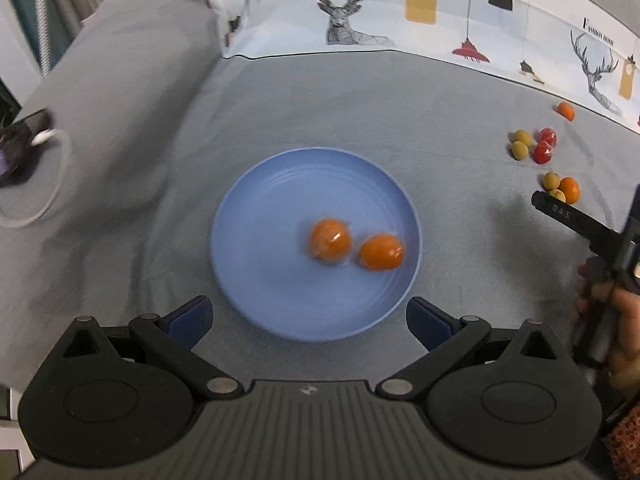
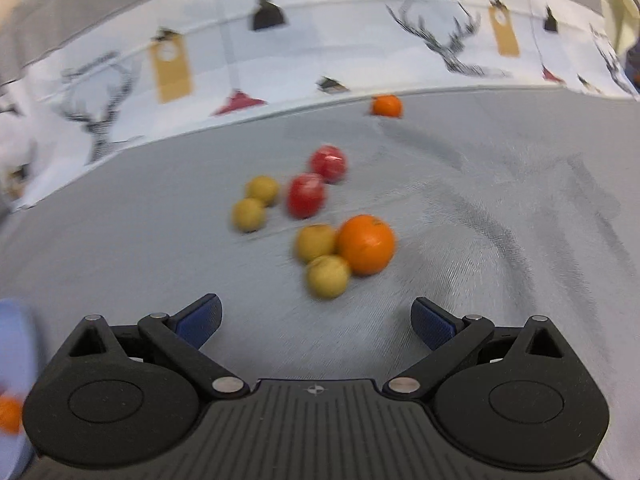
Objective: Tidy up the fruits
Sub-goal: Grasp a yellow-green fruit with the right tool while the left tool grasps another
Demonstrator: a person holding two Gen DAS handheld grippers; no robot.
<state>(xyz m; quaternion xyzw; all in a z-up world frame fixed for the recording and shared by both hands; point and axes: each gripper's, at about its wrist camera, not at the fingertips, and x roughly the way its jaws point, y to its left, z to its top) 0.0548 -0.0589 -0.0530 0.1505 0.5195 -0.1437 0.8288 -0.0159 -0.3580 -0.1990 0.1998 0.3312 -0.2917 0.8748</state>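
Orange fruit (image 2: 365, 244), on the grey cloth (image 2: 500, 200) touching two yellow-green ones, lies straight ahead of your empty, spread right gripper (image 2: 316, 322), the nearer; your left gripper (image 1: 308, 324), also spread, faces the blue plate (image 1: 256, 216).

The soft grey cloth cover (image 1: 320, 112) looks matt and a bit rough, with fine woven lines. The round blue plastic plate (image 1: 256, 216) is smooth with faint rings. The two orange fruits (image 1: 331, 241) on it shine (wet-looking spots of light). The white printed cloth with deer drawings (image 2: 120, 92) looks flat and dull. The black plastic left gripper (image 1: 308, 322) is matt, with ribbed lines and small shiny metal pins.
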